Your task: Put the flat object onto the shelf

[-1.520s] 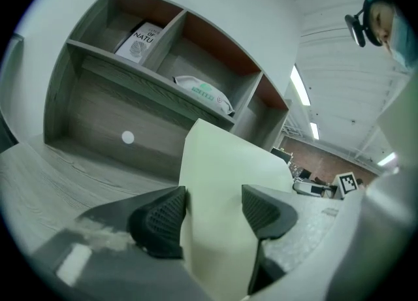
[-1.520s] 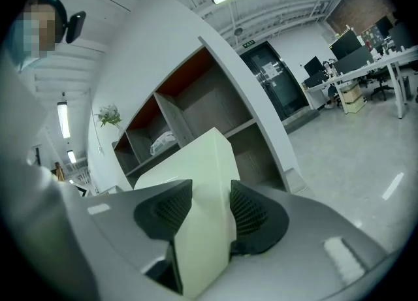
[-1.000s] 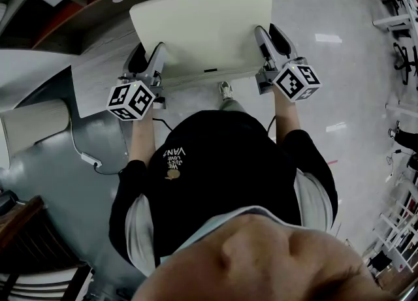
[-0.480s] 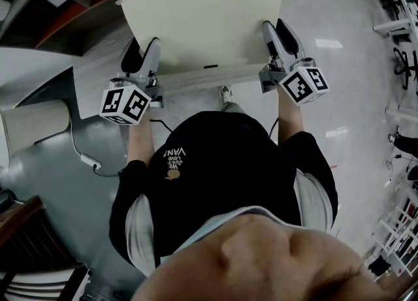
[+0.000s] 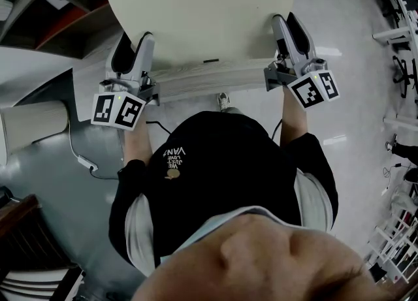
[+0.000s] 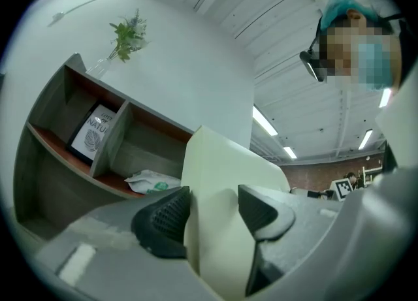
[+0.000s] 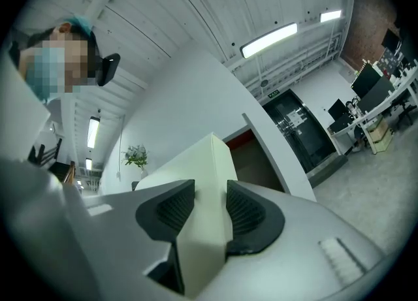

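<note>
A flat cream board (image 5: 202, 19) is held level in front of me by its two side edges. My left gripper (image 5: 134, 42) clamps the left edge and my right gripper (image 5: 292, 29) the right edge. In the left gripper view the board (image 6: 222, 189) stands between the dark pads of the left gripper (image 6: 212, 211), whose jaws are closing on it. The right gripper (image 7: 210, 208) likewise presses its pads on the board (image 7: 202, 175) as its jaws close. The board's far edge reaches the grey and red-brown shelf (image 5: 78, 6), whose open compartments (image 6: 98, 156) show ahead.
A white and green packet (image 6: 151, 181) lies in one shelf compartment, and a framed print (image 6: 91, 133) leans in the one beside it. A small plant (image 6: 127, 32) stands on top. A pale cylinder (image 5: 36, 123) and a cable (image 5: 81, 156) are at my left. Office furniture (image 5: 398, 45) lines the right.
Both grippers have carried the board up and forward toward the shelf. It now covers more of the shelf front, and the grippers sit farther apart in the head view.
</note>
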Action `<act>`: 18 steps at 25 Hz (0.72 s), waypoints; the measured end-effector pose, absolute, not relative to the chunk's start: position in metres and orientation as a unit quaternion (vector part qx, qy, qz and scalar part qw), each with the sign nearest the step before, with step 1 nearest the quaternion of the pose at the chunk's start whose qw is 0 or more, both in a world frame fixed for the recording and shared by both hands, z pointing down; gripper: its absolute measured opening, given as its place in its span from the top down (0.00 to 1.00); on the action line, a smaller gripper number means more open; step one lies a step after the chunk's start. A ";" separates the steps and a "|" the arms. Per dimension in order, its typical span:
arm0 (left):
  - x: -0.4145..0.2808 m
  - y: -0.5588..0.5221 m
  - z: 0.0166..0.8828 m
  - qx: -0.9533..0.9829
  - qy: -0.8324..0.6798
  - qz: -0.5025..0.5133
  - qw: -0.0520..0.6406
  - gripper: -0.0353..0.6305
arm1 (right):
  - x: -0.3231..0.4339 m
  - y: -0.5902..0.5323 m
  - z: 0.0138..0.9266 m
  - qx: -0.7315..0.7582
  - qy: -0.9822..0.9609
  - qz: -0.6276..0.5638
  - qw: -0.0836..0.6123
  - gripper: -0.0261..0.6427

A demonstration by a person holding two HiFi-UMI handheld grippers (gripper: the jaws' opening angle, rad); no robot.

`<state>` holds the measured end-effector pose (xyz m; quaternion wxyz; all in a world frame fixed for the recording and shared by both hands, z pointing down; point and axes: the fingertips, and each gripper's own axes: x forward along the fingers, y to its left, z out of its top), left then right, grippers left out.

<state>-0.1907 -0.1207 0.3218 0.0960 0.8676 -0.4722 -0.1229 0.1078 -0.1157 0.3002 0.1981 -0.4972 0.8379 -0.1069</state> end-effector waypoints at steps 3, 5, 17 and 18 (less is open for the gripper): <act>-0.189 -0.119 0.310 0.869 -0.470 -0.131 0.081 0.59 | 0.110 -0.116 0.290 -0.492 0.840 -0.094 0.207 0.74; -0.185 -0.122 0.299 0.870 -0.469 -0.135 0.072 0.59 | 0.115 -0.120 0.280 -0.489 0.842 -0.086 0.212 0.75; -0.179 -0.128 0.253 0.867 -0.473 -0.159 0.016 0.60 | 0.121 -0.131 0.232 -0.460 0.856 -0.033 0.234 0.76; -0.178 -0.129 0.246 0.866 -0.473 -0.161 0.010 0.60 | 0.122 -0.133 0.225 -0.457 0.857 -0.027 0.236 0.76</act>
